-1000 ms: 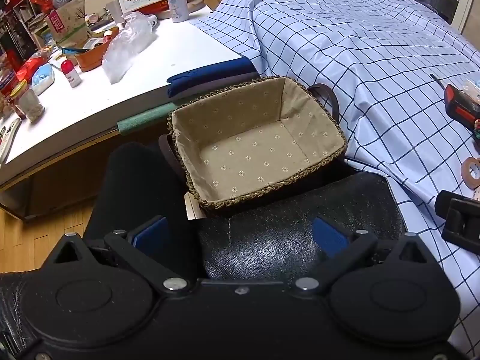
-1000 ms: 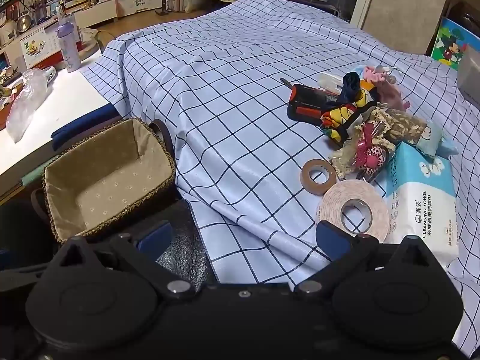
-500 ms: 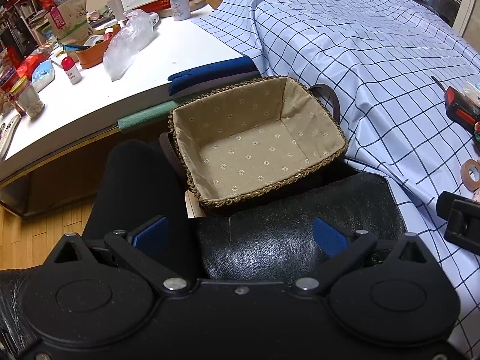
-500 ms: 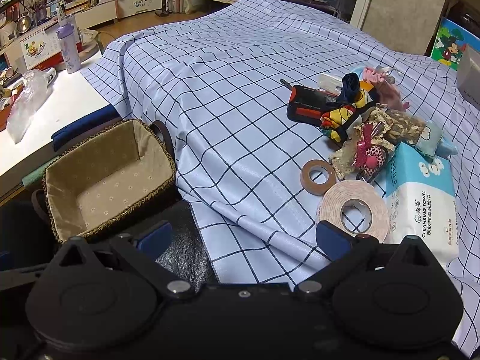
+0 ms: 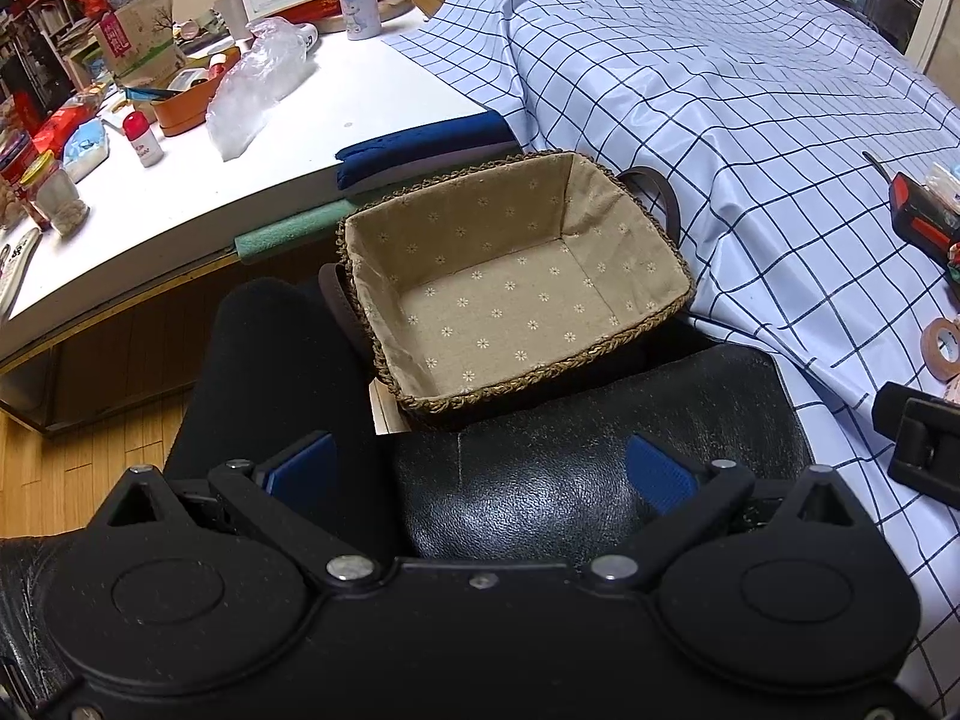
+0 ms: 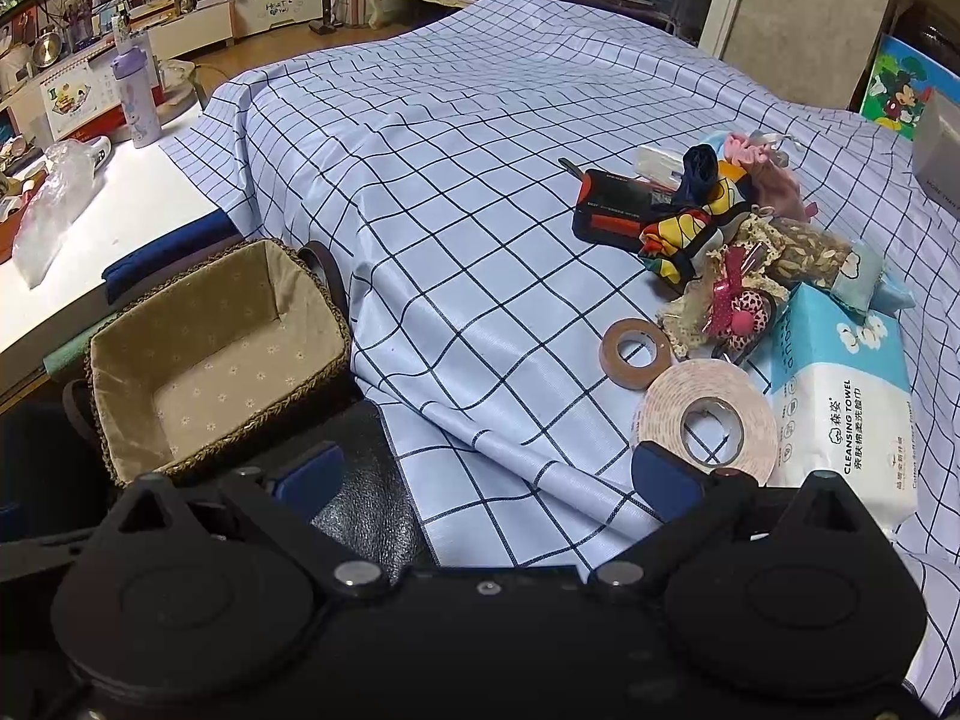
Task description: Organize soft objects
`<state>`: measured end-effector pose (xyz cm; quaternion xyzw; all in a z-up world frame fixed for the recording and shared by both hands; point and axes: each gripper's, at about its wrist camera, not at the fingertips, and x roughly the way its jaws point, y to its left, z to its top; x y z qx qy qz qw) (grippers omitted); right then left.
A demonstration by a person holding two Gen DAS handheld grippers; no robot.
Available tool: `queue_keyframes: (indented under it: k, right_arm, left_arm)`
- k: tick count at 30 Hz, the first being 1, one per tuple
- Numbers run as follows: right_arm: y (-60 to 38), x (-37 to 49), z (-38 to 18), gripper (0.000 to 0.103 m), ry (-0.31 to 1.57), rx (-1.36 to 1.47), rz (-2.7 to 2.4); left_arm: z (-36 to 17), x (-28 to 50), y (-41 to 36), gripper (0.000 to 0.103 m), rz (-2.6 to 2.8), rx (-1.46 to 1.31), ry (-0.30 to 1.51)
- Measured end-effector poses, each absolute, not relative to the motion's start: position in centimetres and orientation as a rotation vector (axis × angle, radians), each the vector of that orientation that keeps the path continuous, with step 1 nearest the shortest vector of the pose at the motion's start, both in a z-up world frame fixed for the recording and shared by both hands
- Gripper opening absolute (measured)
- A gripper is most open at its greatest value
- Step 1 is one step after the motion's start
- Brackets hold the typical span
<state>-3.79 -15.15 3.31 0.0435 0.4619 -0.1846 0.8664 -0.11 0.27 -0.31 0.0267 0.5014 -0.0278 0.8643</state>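
Note:
An empty woven basket (image 5: 510, 294) with a beige flowered lining sits on a black seat, ahead of my left gripper (image 5: 480, 468), which is open and holds nothing. In the right wrist view the same basket (image 6: 216, 354) is at the left. My right gripper (image 6: 486, 468) is open and empty, low over the cloth's edge. A heap of soft things lies at the right on the checked cloth (image 6: 456, 192): a colourful fabric piece (image 6: 690, 228), a pink pouch (image 6: 768, 168), a lace-trimmed pouch (image 6: 798, 252) and a red bow item (image 6: 738, 306).
Two tape rolls (image 6: 702, 420), (image 6: 636, 354), a cleansing-towel pack (image 6: 840, 408) and a black-and-red case (image 6: 618, 210) lie by the heap. A white table (image 5: 180, 192) with bottles, jars and a plastic bag stands at the left. A dark trouser leg (image 5: 276, 372) is beside the basket.
Both views have shifted only slightly; the basket and the heap have not moved, and both grippers stay open.

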Motion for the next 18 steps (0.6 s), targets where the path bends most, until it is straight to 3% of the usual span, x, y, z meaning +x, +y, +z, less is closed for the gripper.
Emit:
queue_keyframes:
  k: [18]
  right_arm:
    - [-15.11, -3.77, 3.14, 0.103, 0.971, 0.091, -0.386]
  left_arm:
    - [-0.33, -0.12, 0.37, 0.099, -0.06, 0.054, 1.051]
